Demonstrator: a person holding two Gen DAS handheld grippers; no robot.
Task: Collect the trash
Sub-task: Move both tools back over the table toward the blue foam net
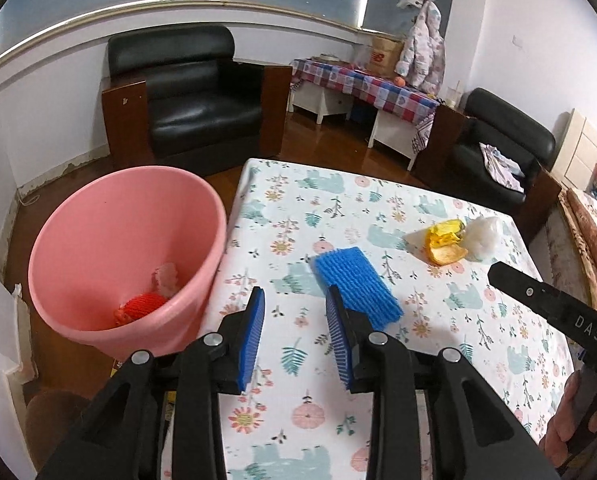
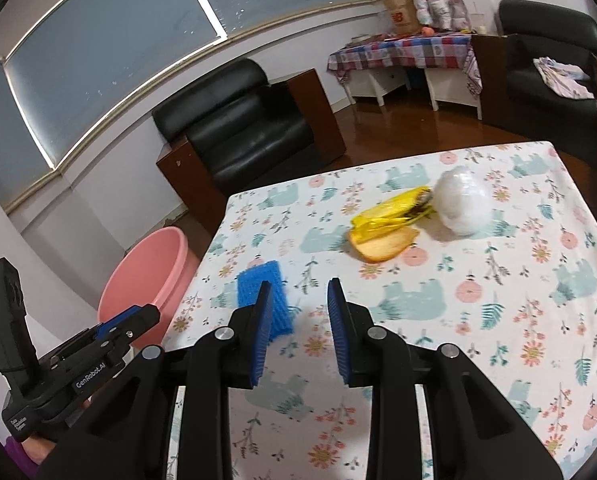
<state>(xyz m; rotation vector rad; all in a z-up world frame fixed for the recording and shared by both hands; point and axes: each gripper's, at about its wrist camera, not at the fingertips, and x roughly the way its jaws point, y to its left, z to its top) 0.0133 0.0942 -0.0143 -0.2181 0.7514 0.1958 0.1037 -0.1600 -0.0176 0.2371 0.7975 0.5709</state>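
1. Left wrist view: the left hand-held gripper [image 1: 294, 300] is held open and empty above the worktop [image 1: 338, 400]; a blue foam net [image 1: 356, 288] lies just beyond it, and red trash [image 1: 142, 306] is seen inside the pink bucket [image 1: 98, 220].
2. Right wrist view: the right hand-held gripper [image 2: 300, 294] is parted, holding nothing; a yellow wrapper [image 2: 394, 212], possibly a peel [image 2: 382, 248], and a white wad [image 2: 462, 200] lie ahead.

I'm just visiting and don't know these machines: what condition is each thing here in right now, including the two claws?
Left gripper: open, empty, above the table edge.
Right gripper: open, empty.
Blue foam net: lying flat on the table, not gripped.
Yellow wrapper: crumpled, on the table.
Orange peel: lying beside the wrapper.
White plastic wad: balled up, on the table.
Pink bucket: upright on the floor, holding a red foam net and a pale scrap.
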